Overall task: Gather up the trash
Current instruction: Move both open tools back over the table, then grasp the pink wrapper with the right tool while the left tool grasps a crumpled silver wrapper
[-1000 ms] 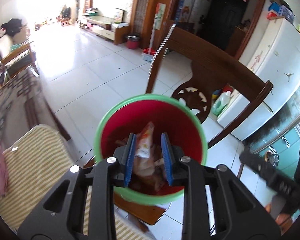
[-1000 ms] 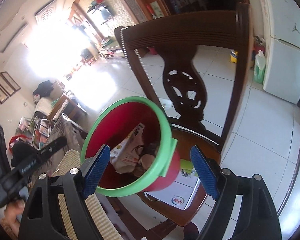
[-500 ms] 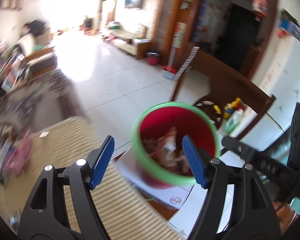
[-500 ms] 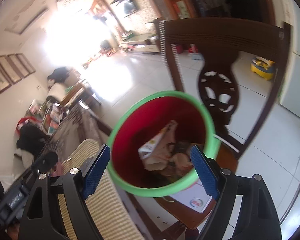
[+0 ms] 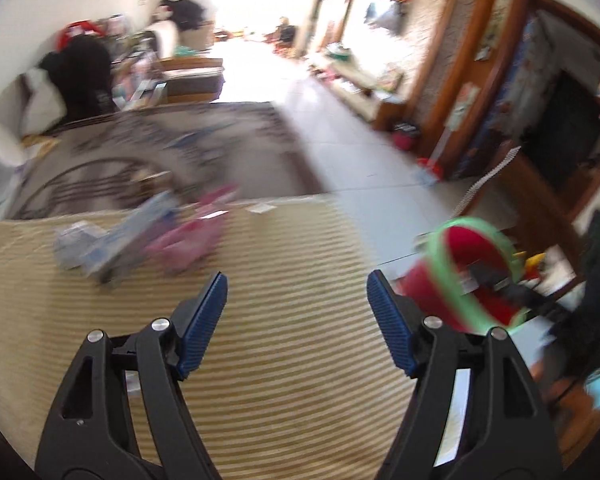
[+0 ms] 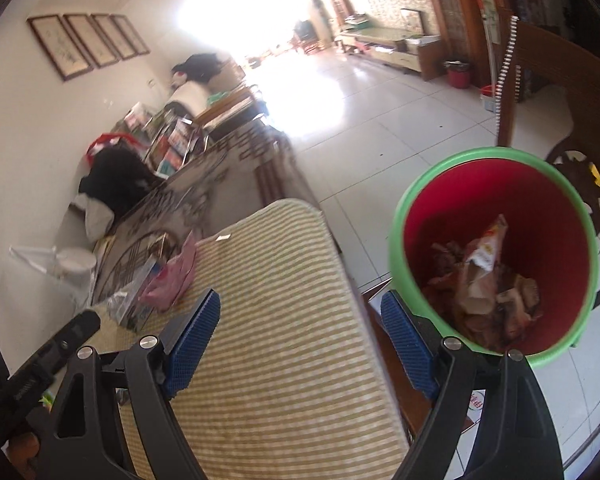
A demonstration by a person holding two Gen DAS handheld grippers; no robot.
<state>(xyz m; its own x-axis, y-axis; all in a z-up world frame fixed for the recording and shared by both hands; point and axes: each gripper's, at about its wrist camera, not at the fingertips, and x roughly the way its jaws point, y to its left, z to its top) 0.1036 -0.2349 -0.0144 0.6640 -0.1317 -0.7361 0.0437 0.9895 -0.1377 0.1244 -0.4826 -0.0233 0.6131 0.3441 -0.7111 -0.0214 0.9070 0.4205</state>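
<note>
Left gripper (image 5: pixel 296 300) swung tableward, fingers (image 5: pixel 206 316) spread

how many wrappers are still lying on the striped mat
2, side by side near the far left edge of the striped mat: a pink wrapper and a clear bluish wrapper left of it. Blur may hide smaller scraps.

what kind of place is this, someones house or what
Most likely a lived-in family home, an open living and dining area. Framed pictures hang on the wall, a carved wooden chair stands on a tiled floor, and a red trash bin sits beside a striped table mat.
</note>
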